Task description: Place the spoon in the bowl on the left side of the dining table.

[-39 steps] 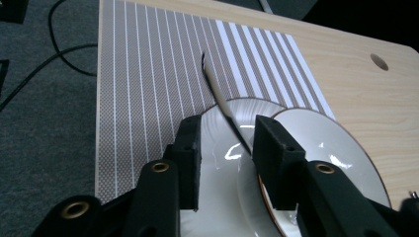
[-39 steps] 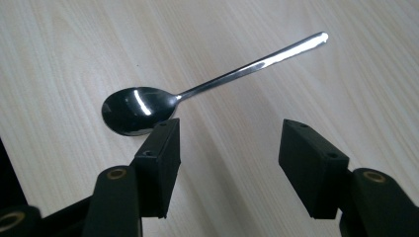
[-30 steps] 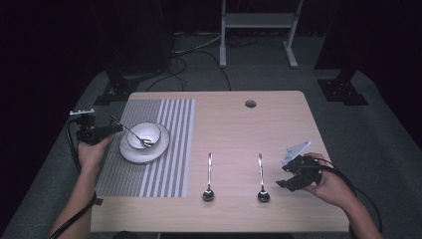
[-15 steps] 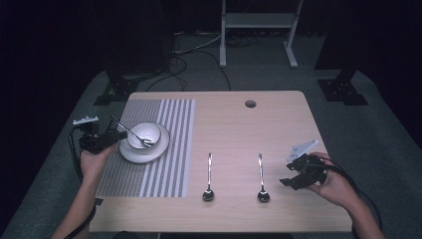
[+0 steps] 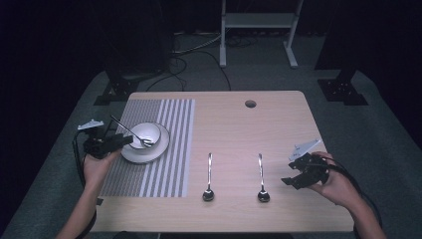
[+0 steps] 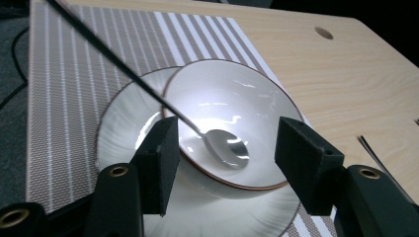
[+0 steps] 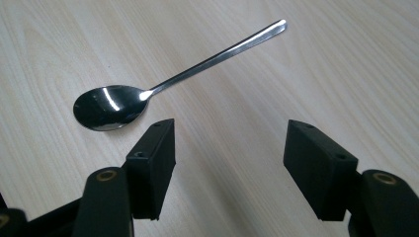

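Wooden table point(image 5: 278, 124) bears striped placemat point(image 5: 169, 144) and two spoons point(image 5: 209, 177).

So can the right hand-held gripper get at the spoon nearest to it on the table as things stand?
Probably yes. The right hand-held gripper has its jaws open, having just been opening, with nothing between them, and the nearest spoon lies flat on bare table just ahead. Nothing stands between them; the other spoon lies farther off.

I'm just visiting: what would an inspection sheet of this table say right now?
Surface: wooden table, striped mat at its left.
Job's things: bowl on plate; spoon leaning in the bowl; two spoons on bare wood.
Clutter: nothing seen.
Tongs: left tongs open, jaws just widened, before the bowl; right tongs open, jaws just widened, empty, near a spoon.
Cables: one trails from the left tongs; more on the floor.
Surroundings: dark room, stand legs.
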Motion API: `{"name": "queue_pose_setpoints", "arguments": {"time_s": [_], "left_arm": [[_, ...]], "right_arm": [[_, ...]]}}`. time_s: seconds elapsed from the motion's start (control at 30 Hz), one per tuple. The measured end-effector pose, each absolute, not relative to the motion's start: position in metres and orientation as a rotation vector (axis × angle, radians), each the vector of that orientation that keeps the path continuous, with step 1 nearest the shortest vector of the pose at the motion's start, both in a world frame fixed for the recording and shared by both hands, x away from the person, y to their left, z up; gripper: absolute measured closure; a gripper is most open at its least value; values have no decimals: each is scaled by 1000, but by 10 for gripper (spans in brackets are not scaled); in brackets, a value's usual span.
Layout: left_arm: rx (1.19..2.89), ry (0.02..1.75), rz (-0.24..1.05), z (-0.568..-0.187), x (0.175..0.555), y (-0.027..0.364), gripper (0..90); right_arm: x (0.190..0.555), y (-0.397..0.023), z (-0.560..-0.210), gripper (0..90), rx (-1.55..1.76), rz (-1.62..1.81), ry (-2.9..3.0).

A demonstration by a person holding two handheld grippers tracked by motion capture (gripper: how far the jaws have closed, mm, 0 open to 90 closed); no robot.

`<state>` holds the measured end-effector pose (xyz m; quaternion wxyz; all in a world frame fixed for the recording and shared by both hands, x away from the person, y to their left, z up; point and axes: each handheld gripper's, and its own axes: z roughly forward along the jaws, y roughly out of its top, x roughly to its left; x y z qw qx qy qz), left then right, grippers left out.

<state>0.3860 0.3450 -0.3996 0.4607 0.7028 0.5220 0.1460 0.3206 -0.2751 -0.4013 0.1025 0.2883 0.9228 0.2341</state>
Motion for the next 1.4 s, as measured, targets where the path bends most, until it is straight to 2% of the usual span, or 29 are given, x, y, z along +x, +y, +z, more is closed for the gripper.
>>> {"name": "queue_pose_setpoints", "arguments": {"time_s": [0.8,1.4], "left_arm": [[1848,1146,361,-394,379,289,286],[1910,1065,245,-410,366,249,196]], "right_arm": [[320,-280,-404,353,867,689,2721],[315,-287,-409,343,886,715,2713]]}}
